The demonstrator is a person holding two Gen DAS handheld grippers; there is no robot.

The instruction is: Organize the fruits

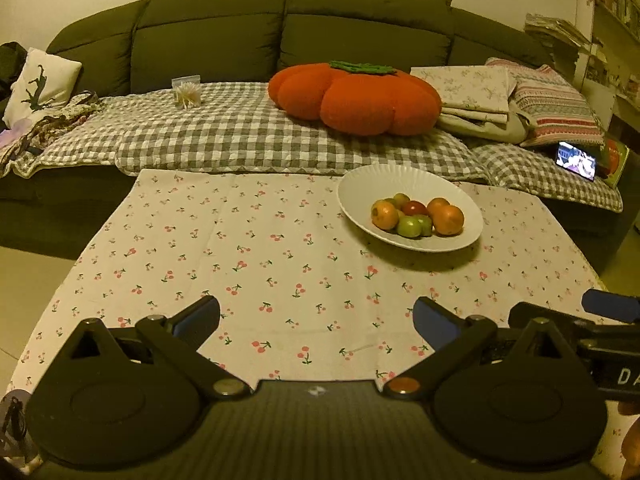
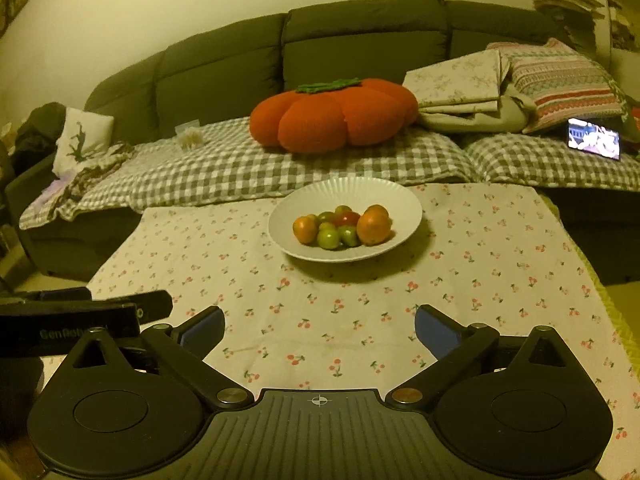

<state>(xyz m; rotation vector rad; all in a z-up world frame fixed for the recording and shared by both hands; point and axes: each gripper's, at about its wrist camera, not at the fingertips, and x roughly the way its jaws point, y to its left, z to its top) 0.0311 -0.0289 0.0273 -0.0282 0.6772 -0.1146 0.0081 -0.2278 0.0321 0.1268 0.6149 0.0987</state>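
Note:
A white ribbed bowl [image 1: 460, 196] [image 2: 396, 196] stands on the cherry-print tablecloth [image 1: 240, 260] [image 2: 480, 260] at the table's far side. It holds oranges [image 1: 448, 220] [image 2: 373, 229], green fruits [image 1: 409, 226] [image 2: 328, 238] and a red fruit [image 1: 414, 207] [image 2: 347, 218]. My left gripper [image 1: 316, 318] is open and empty, low over the near table, left of the bowl. My right gripper [image 2: 320, 328] is open and empty, in front of the bowl. Each gripper shows at the edge of the other's view [image 1: 600, 320] [image 2: 80, 316].
Behind the table is a dark sofa [image 1: 280, 28] with a checked blanket [image 1: 224, 132], an orange pumpkin cushion [image 1: 356, 100] [image 2: 332, 118], folded linens [image 1: 472, 96], a striped pillow [image 1: 556, 108], a lit phone [image 1: 576, 161] [image 2: 594, 138] and a bag of cotton swabs [image 1: 187, 92].

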